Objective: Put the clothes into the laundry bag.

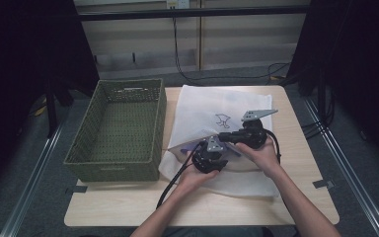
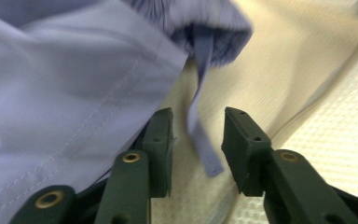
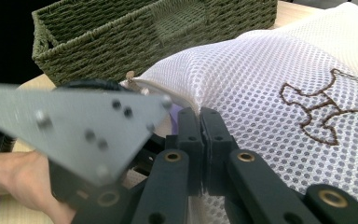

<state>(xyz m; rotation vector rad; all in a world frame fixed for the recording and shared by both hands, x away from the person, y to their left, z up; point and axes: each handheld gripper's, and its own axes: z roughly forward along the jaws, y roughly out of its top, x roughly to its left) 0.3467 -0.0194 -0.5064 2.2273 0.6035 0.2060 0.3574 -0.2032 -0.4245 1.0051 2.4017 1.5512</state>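
Right gripper point(image 3: 200, 116) has its jaws clamped together on the edge of the mesh bag point(image 3: 279, 70), pinching it up by the zipper point(image 3: 130, 76) at the opening. The bag lies on the table point(image 1: 128, 207), just right of the green basket point(image 1: 116, 131) (brown emblem point(image 3: 324, 109) stitched on top). Left gripper point(image 2: 198, 133) is inside the opening, jaws apart, either side of a dangling drawstring point(image 2: 200, 121) of the lilac garment point(image 2: 65, 93).
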